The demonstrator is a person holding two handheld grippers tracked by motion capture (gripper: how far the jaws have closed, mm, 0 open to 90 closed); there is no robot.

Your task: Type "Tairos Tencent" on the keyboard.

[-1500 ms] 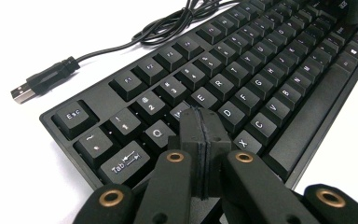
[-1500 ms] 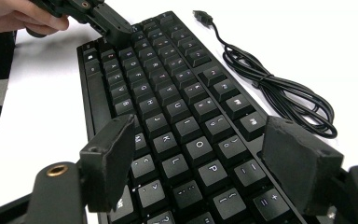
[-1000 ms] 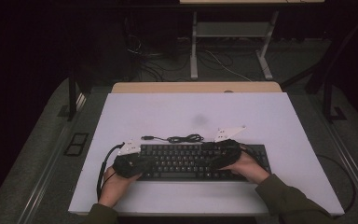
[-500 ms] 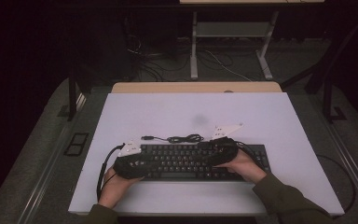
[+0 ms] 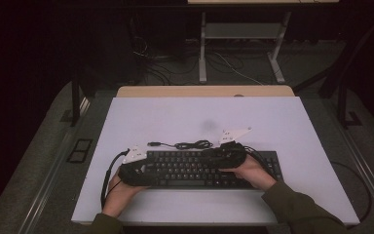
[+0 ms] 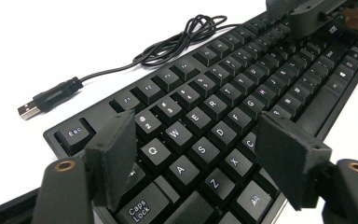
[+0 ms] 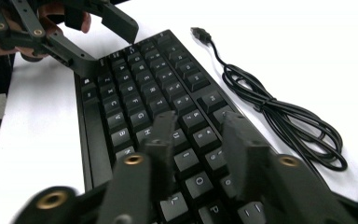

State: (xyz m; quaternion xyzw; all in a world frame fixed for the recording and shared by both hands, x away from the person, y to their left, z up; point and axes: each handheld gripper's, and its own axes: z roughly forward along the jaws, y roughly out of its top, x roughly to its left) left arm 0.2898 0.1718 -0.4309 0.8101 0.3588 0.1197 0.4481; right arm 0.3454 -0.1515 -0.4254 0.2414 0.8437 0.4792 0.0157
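Since a second ago, the left gripper (image 6: 196, 158) jaws have been opening wide and the right gripper (image 7: 200, 140) jaws narrowing, both hovering empty over the keyboard (image 5: 195, 168) lying on the table (image 5: 175, 117).

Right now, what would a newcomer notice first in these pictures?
A black keyboard lies near the front of the white table, with a gripper over each end: the left gripper open above the letter keys, the right gripper narrower. Behind the keyboard, its unplugged cable lies coiled.
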